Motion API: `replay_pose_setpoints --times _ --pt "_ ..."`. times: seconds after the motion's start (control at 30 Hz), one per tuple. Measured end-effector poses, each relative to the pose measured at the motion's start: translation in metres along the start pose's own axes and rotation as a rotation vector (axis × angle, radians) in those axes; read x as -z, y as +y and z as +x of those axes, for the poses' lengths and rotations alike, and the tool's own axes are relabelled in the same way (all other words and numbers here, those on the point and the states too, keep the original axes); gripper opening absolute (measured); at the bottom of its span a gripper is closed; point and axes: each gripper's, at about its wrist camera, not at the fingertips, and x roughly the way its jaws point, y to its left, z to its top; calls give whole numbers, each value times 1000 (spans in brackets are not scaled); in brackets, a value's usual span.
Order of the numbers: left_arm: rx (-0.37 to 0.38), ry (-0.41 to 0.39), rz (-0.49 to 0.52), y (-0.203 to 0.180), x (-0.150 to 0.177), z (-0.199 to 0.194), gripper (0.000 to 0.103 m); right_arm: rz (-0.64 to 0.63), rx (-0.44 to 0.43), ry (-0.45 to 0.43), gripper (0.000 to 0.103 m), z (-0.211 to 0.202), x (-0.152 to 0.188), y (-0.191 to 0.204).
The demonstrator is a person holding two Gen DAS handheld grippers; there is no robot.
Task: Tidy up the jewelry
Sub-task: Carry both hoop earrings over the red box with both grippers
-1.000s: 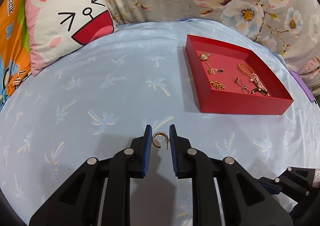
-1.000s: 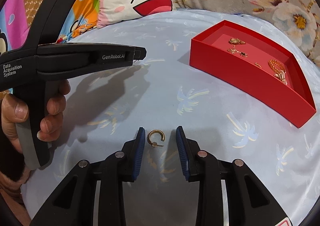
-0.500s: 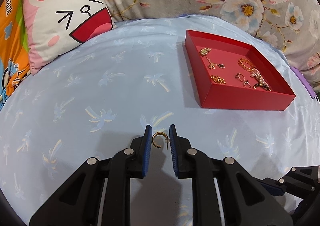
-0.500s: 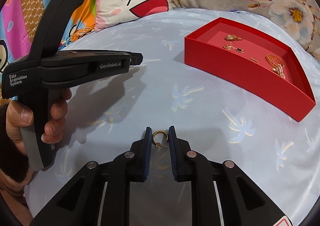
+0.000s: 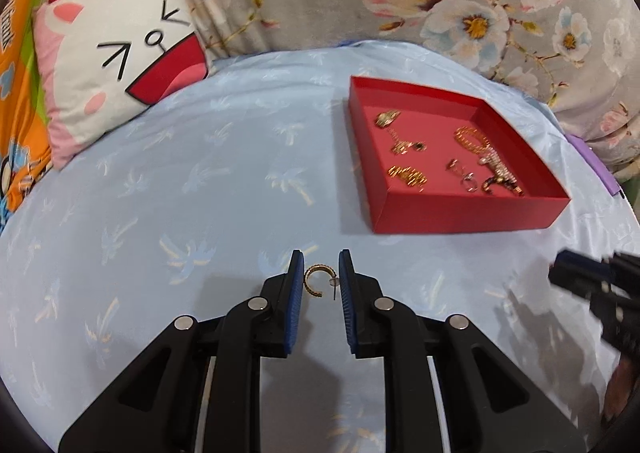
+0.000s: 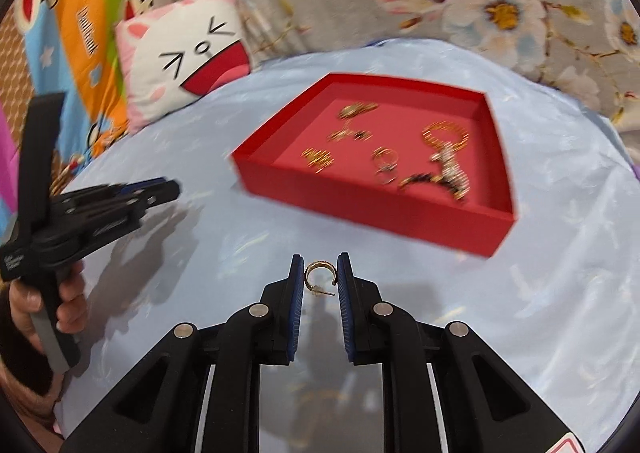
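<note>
My left gripper (image 5: 319, 280) is shut on a gold hoop earring (image 5: 316, 279), held above the blue bedsheet. My right gripper (image 6: 319, 277) is shut on a second gold hoop earring (image 6: 318, 276) and holds it in the air, near the front wall of the red tray (image 6: 360, 203). The red tray (image 5: 460, 215) lies on the bed to the right and holds several gold pieces (image 5: 408, 175). The right gripper's body (image 5: 592, 289) shows at the right edge of the left wrist view. The left gripper's body (image 6: 92, 209) shows at the left of the right wrist view.
A pink and white cat-face pillow (image 5: 116, 69) leans at the back left. A grey floral fabric (image 5: 460, 1) rises behind the bed. A bright cartoon blanket (image 6: 68, 37) hangs at the far left. The blue palm-print sheet (image 5: 180, 193) covers the bed.
My right gripper shut on the second earring, lifted it off the sheet and moved toward the red tray. My left gripper kept its earring and shifted slightly.
</note>
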Motion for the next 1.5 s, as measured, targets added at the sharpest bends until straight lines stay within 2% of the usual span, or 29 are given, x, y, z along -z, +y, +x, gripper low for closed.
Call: replay_pose_setpoints --times 0.23,0.33,0.47,0.63,0.87,1.37,1.5 --pt "64 -86 87 -33 -59 -17 17 47 57 -69 15 -3 -52 -46" --pt "57 -117 111 -53 -85 -6 17 85 50 -85 15 7 -71 -59" --pt "52 -108 106 -70 -104 22 17 124 52 -77 15 27 -87 -72" --pt "13 -80 102 -84 -113 62 17 165 59 -56 15 56 -98 -82" --pt "-5 -47 79 -83 -120 95 17 176 54 -39 15 84 -107 -85" --pt "-20 -16 76 -80 -116 113 18 178 46 -16 16 105 -108 -86" --pt "-27 -11 72 -80 -115 115 18 155 75 -30 18 105 -108 -81"
